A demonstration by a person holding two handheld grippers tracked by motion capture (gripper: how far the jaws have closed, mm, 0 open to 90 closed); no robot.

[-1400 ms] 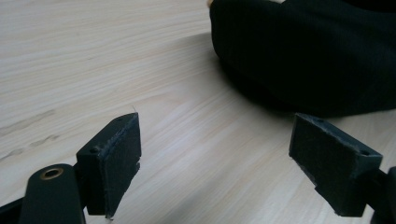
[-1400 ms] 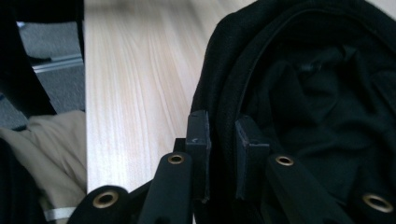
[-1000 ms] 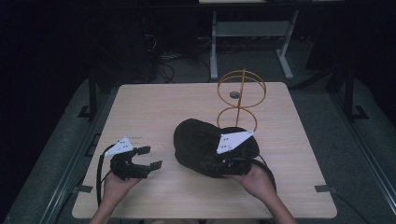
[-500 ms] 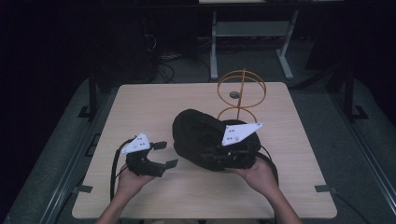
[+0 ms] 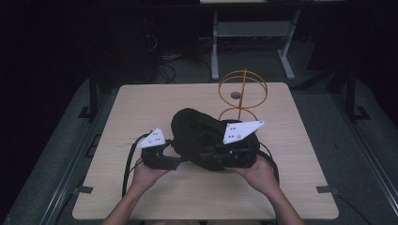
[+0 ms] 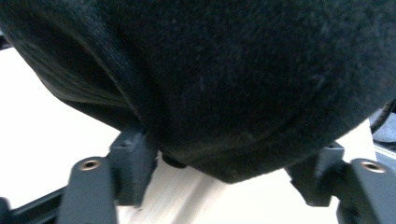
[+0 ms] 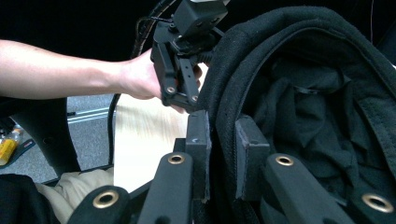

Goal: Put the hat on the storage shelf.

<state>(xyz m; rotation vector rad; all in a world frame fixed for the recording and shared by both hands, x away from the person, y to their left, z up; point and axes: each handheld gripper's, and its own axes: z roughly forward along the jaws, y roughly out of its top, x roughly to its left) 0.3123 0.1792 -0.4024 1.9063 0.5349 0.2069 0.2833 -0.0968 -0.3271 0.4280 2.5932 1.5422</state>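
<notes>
High view: a black cap [image 5: 206, 136] sits mid-table [image 5: 141, 108], in front of an orange wire stand [image 5: 242, 93].
Left gripper view: your left gripper [image 6: 229, 158] gapes wide around the cap's edge, apparently not pinching.
Right gripper view: your right gripper [image 7: 223, 154] clamps the cap's rim.

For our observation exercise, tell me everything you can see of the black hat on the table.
The black hat is soft, felt-like cloth with a folded dark lining inside. It sits mid-table, tipped up off the wood, just in front of the wire stand. The right tongs pinch its rim, one pad inside and one outside. The left tongs are spread open around its near edge.
</notes>
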